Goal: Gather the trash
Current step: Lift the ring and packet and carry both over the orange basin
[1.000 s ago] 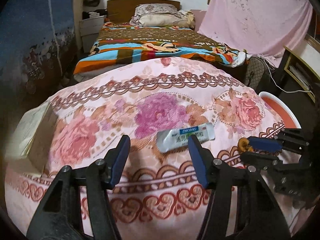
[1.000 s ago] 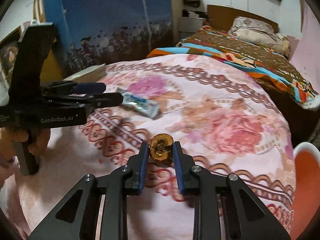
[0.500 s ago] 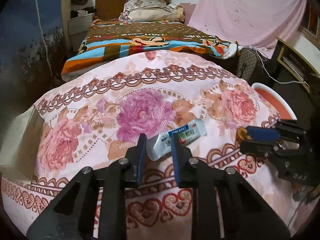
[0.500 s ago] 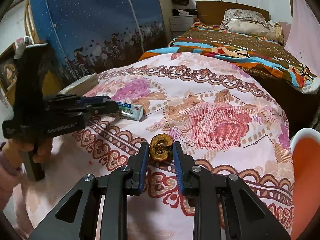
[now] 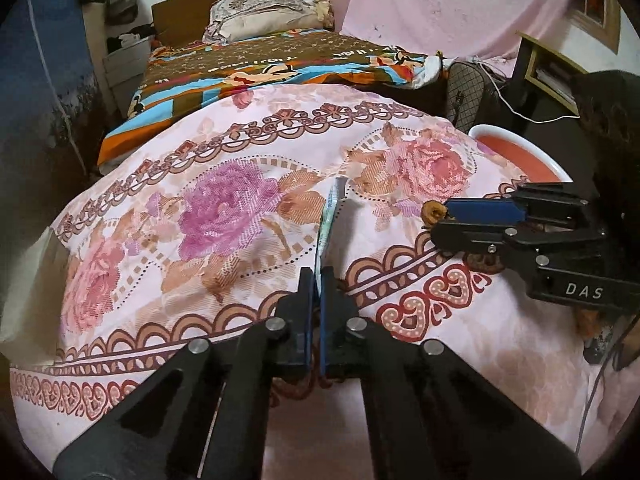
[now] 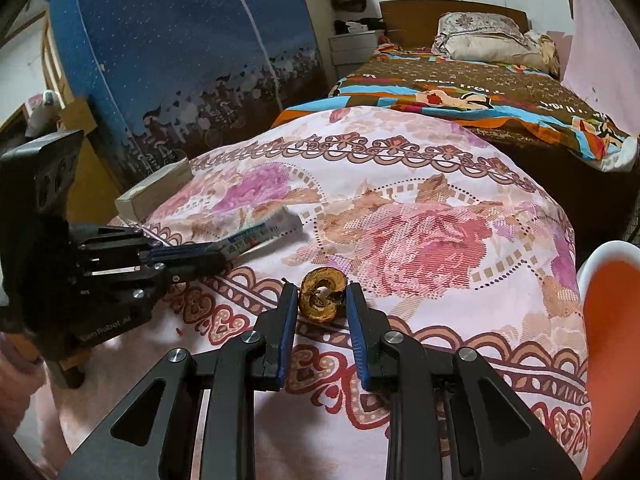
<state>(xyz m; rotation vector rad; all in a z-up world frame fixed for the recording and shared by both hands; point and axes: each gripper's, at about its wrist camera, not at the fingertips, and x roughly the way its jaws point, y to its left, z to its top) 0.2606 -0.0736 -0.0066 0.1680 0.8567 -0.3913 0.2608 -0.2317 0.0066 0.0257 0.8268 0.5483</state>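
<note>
My left gripper (image 5: 317,274) is shut on one end of a flat white and blue sachet (image 5: 329,216), which now stands on edge above the floral cloth (image 5: 224,208). The sachet also shows in the right wrist view (image 6: 260,234), held by the left gripper (image 6: 218,254). My right gripper (image 6: 322,294) is shut on a brown dried fruit husk (image 6: 322,294) and holds it just above the cloth. The right gripper (image 5: 444,220) and the husk (image 5: 434,212) show at the right of the left wrist view.
An orange bin with a white rim (image 5: 516,152) stands past the cloth's right edge; it also shows in the right wrist view (image 6: 612,312). A pale box (image 6: 154,194) lies at the cloth's left edge. A bed (image 5: 280,64) lies behind.
My left gripper went from open to shut on the sachet and lifted it, turning it on edge. My right gripper kept hold of the husk and hardly moved.
</note>
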